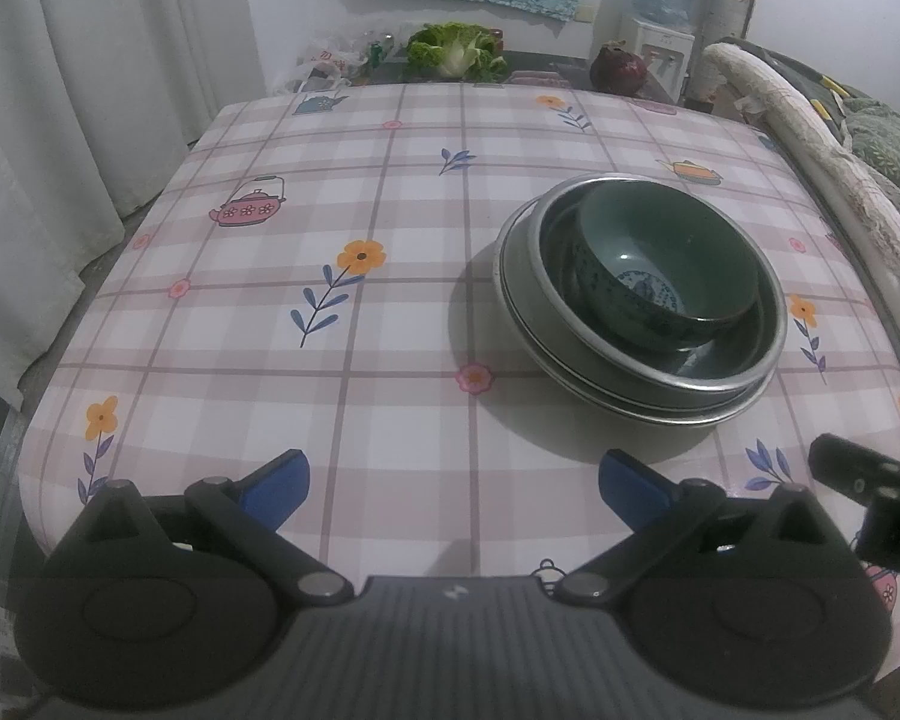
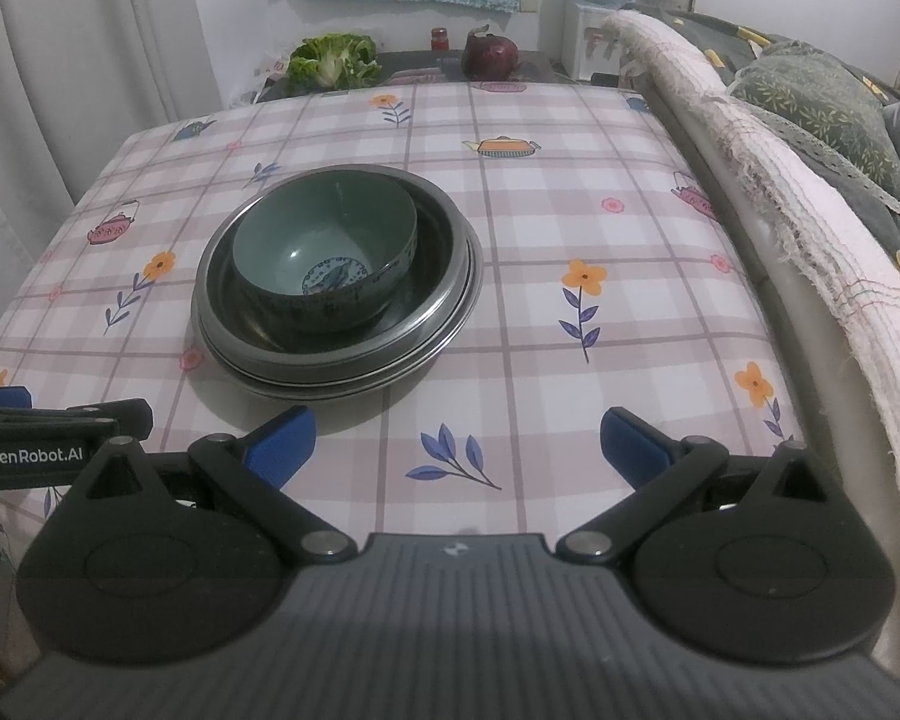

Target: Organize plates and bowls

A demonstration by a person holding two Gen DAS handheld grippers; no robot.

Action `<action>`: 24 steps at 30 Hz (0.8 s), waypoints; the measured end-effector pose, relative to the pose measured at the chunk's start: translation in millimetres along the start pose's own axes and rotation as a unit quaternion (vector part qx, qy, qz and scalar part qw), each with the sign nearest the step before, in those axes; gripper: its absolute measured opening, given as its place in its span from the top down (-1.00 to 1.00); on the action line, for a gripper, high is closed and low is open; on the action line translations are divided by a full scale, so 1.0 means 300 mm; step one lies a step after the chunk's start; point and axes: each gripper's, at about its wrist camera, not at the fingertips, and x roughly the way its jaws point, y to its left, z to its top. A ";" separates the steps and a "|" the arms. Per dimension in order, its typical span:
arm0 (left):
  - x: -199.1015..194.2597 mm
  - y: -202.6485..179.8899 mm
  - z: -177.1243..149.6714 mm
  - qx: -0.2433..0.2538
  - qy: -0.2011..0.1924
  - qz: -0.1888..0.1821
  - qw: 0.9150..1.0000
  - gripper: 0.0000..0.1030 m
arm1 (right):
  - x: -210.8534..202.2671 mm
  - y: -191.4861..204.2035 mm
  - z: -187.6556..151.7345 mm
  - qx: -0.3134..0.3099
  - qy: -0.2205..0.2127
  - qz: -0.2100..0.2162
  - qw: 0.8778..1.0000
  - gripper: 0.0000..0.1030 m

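Note:
A green ceramic bowl point(image 1: 666, 267) with a blue pattern inside sits nested in a metal bowl point(image 1: 744, 360), which rests on metal plates point(image 1: 513, 300) stacked on the table. The same stack shows in the right wrist view: green bowl point(image 2: 324, 258), metal bowl point(image 2: 426, 276), plates point(image 2: 471, 294). My left gripper point(image 1: 453, 495) is open and empty, near the table's front edge, left of and in front of the stack. My right gripper point(image 2: 456, 450) is open and empty, in front of the stack and to its right. Neither touches the dishes.
The table has a plaid cloth point(image 1: 330, 192) with flower and teapot prints. Lettuce point(image 1: 453, 51), a dark round vegetable point(image 1: 618, 69) and bags lie beyond the far edge. A padded sofa arm point(image 2: 768, 180) runs along the table's right side. Curtains point(image 1: 60, 90) hang at the left.

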 end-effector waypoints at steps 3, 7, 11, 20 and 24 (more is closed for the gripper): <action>0.000 0.000 -0.001 0.000 0.000 0.000 1.000 -1.00 | 0.000 0.000 0.000 0.000 0.000 0.000 1.000 -0.98; -0.001 0.000 0.000 0.000 0.000 0.000 1.000 -1.00 | 0.000 -0.001 0.001 0.000 0.000 0.000 1.000 -0.98; -0.001 0.000 -0.001 0.000 0.000 0.000 1.000 -1.00 | 0.000 0.000 -0.001 0.000 0.000 0.000 1.000 -0.98; -0.002 0.003 0.003 0.000 -0.001 0.000 1.000 -1.00 | 0.002 0.002 0.002 -0.001 -0.001 0.001 1.000 -0.98; -0.003 0.005 0.005 0.000 -0.001 0.001 1.000 -1.00 | 0.001 0.004 0.005 -0.002 -0.001 0.003 1.000 -0.98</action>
